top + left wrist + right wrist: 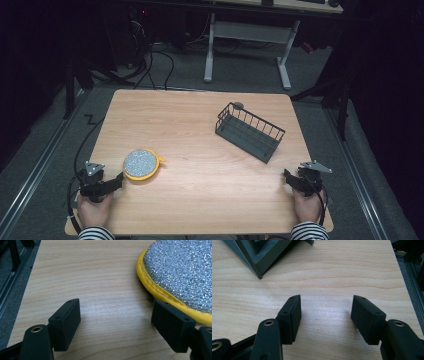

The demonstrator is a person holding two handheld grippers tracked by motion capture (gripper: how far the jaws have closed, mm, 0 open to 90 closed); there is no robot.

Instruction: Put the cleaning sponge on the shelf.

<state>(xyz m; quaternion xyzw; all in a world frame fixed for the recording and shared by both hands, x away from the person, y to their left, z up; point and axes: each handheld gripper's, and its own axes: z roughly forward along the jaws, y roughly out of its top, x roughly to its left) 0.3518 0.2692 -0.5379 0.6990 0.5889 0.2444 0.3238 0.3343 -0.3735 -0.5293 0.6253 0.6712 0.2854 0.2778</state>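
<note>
Left gripper (120, 179) low at table's (200, 130) near-left edge, jaws spread wide, nothing between. Round scrubber pad (141, 163), silver mesh with yellow rim, lies flat just ahead, rim beside one jaw tip, possibly touching; hard to tell. Right gripper (286, 175) at near-right edge, jaws apart, empty. Grey wire basket (249, 131) well apart from pad, nearer right gripper.

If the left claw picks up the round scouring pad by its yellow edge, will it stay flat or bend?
The scouring pad looks thin and stitched, so it probably droops somewhat. It seems light. Its glittery mesh face should give grip rather than slip, and lying flat it is unlikely to roll.
</note>
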